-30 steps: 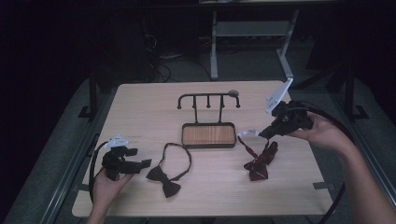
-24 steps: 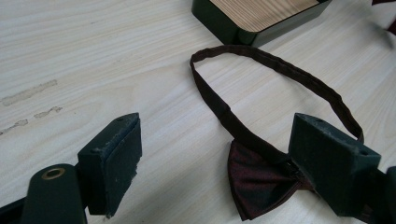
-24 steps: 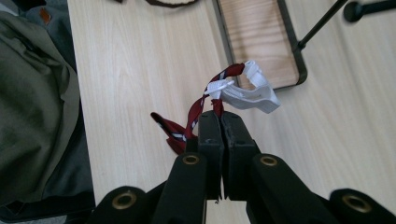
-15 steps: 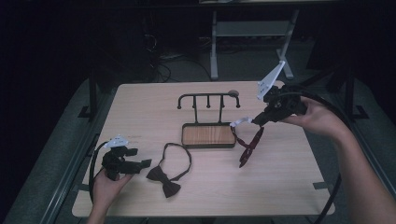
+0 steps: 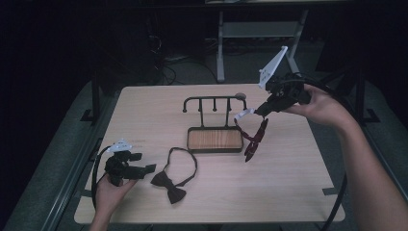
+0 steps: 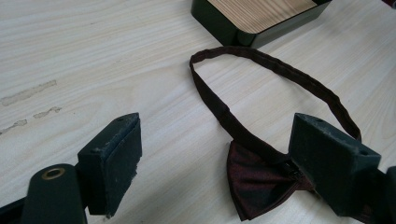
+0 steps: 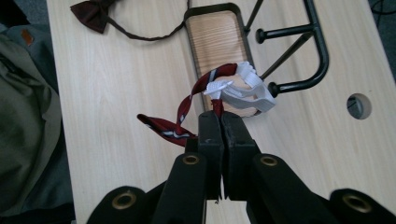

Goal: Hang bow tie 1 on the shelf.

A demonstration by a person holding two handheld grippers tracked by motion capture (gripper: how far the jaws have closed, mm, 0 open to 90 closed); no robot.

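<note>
I see one table [image 5: 298,192], pale wood, and I take the single black rack [image 5: 214,122] near its middle as my landmark: a dark tray base with a wood-grain inlay and one bar above it carrying hook pegs. I count two bow ties in all. The first, a dark bow tie [image 5: 169,185] with its strap lying in an open loop, rests flat on the table toward the near left of the rack; in the left gripper view its knot sits just beside one of the two jaws. The second, a red striped bow tie [image 5: 254,139] with a white clip band at its top, hangs in the air just right of the rack, its lower end reaching down close to the tabletop beside the tray base; I cannot tell whether it touches. There are two grippers. My right gripper [image 5: 262,109] is raised to the right of the rack, level with the bar, and in the right gripper view its jaws are pressed together on the red tie's strap just below the white band. My left gripper [image 5: 150,168] sits low at the near left of the rack, its jaws spread wide and gripping nothing, pointed at the dark tie.
</note>
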